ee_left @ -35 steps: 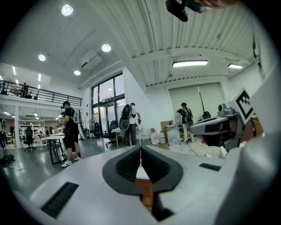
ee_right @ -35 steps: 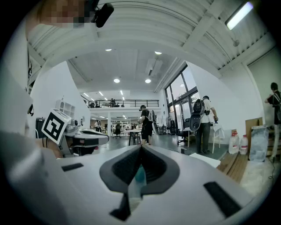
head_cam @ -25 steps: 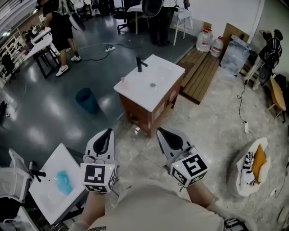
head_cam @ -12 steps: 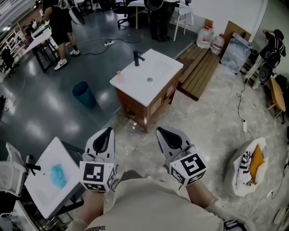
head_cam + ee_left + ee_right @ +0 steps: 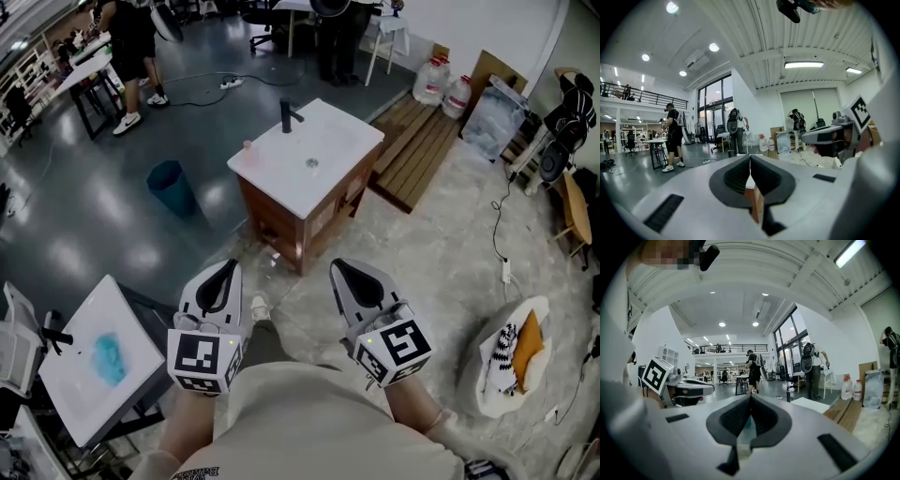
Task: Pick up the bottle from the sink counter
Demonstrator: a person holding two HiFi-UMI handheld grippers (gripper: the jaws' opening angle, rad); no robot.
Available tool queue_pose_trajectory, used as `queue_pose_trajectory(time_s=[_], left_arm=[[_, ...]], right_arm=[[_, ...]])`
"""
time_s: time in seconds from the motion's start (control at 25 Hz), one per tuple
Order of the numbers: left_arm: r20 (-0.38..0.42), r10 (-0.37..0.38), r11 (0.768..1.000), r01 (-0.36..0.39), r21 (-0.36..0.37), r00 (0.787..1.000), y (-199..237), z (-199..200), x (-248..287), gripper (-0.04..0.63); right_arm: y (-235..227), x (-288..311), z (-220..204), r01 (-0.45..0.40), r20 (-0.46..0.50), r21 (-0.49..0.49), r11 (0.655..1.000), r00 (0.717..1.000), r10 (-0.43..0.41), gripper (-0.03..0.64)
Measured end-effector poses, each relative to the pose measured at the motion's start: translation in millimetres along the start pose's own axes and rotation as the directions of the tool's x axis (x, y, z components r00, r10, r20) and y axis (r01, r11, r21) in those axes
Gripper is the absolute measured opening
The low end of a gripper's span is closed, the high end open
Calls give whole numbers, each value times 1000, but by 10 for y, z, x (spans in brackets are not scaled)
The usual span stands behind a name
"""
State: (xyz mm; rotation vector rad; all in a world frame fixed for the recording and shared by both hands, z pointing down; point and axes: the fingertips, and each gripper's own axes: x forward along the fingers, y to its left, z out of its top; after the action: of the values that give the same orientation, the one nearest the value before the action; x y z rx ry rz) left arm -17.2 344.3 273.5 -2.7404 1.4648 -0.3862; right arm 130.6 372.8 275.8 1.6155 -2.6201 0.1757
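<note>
A white-topped sink counter (image 5: pixel 328 173) on a brown wooden cabinet stands ahead on the floor, with a black faucet (image 5: pixel 289 117) at its far edge. A small pinkish bottle (image 5: pixel 247 146) stands on its left corner. My left gripper (image 5: pixel 223 272) and right gripper (image 5: pixel 343 274) are held low in front of me, well short of the counter, both shut and empty. In the right gripper view the counter's white top (image 5: pixel 813 404) and faucet (image 5: pixel 788 396) show beyond the shut jaws. In the left gripper view the shut jaws hide most of the counter.
A teal bin (image 5: pixel 173 187) stands left of the counter. A wooden pallet (image 5: pixel 412 141) and water jugs (image 5: pixel 445 89) lie to its right. A second white counter (image 5: pixel 56 375) with a blue cloth (image 5: pixel 108 356) is at my lower left. People stand at the back.
The sink counter has come slightly nearer as I step forward, and a shoe now shows between the grippers. Both grippers stay shut in the same pose.
</note>
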Motion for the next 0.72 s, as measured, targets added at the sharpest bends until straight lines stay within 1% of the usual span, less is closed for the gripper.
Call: queue_pose_trajectory(time_s=[0.28,0.52,0.72], left_arm=[[1,1,1000,-1,-6,1000,153,-111,238,8],[5,10,1000,-10,-19,1000,463,-122,504,8],[-8,-1,1000,0,-28,1000,817,-152,863,8]], right_arm=[[-45,321,-155,-31,-35,-14,999,999,31,-3],[-71,763,-132,-67,-52,-37,997,997,65,-3],[-182,1247,-104,-64,-69,-39,997,996,61,-3]])
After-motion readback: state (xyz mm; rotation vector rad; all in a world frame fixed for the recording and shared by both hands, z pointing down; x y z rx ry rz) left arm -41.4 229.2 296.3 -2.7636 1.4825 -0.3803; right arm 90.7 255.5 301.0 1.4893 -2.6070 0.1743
